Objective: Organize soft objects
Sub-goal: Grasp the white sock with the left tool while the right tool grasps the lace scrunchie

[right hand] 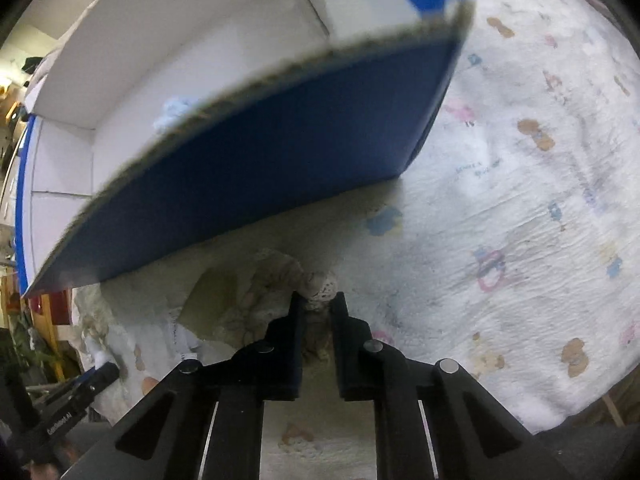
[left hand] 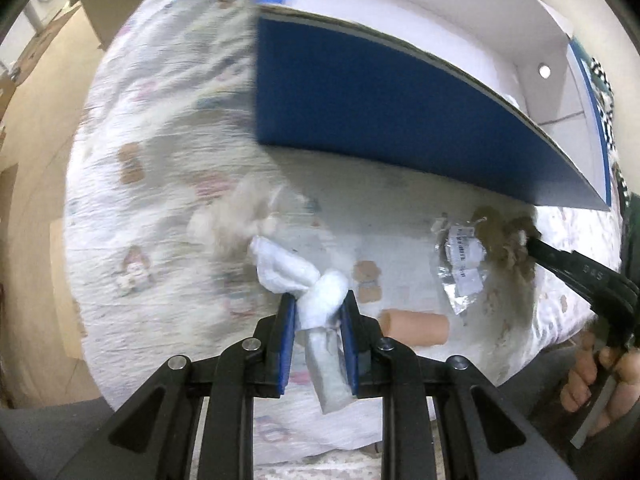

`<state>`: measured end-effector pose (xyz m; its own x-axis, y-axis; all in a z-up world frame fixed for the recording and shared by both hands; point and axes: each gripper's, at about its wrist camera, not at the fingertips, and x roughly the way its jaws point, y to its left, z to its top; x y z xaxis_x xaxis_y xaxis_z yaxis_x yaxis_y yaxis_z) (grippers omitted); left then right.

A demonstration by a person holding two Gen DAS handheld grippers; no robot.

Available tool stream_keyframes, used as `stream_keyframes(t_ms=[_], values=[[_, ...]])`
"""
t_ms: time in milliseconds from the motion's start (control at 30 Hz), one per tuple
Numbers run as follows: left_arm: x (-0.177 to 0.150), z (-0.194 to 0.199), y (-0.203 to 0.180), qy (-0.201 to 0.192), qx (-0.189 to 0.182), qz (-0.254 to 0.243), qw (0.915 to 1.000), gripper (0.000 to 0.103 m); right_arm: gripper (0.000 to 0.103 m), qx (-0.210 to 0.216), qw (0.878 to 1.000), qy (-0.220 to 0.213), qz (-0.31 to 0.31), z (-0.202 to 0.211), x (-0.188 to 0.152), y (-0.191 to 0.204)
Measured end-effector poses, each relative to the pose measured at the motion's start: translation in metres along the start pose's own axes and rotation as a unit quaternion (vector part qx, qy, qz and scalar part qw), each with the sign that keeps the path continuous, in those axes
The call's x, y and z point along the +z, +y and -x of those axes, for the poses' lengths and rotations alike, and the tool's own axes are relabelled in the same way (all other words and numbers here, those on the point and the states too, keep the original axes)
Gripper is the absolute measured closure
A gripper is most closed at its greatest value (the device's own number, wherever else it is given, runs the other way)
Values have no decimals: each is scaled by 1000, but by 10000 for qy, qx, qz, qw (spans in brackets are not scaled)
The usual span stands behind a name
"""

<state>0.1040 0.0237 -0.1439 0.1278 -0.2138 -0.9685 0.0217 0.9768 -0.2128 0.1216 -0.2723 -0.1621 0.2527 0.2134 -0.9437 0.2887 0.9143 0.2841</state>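
Note:
My left gripper is shut on a white fluffy soft toy with a wrapper tag hanging below, held above the patterned bedsheet. My right gripper is shut on a brown curly plush toy; in the left wrist view that toy hangs at the right gripper's tip with a crinkly silver label. A blue box with a white inside stands just beyond both grippers; it also shows in the right wrist view. A pale blue soft thing lies inside it.
A peach-coloured cylinder lies on the sheet between the grippers. A beige fluffy thing is blurred ahead of the white toy. The bed edge drops off at left towards cardboard and floor. A hand holds the right gripper.

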Motion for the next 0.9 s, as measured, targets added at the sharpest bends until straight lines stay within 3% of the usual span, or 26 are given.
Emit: stream_keyframes(t_ms=[233,767,900], values=[[-7,6,33,-155,348,350,9987,84,90,116,9995,-295,58,21,-17,3],[-28,35,48,-708,779,706,9919,84,90,662,9934,-740,581,73,-57,24],[-31,38,40,-814,710,800,9909,83,90,828,9896,-893,769,86,-65,35]])
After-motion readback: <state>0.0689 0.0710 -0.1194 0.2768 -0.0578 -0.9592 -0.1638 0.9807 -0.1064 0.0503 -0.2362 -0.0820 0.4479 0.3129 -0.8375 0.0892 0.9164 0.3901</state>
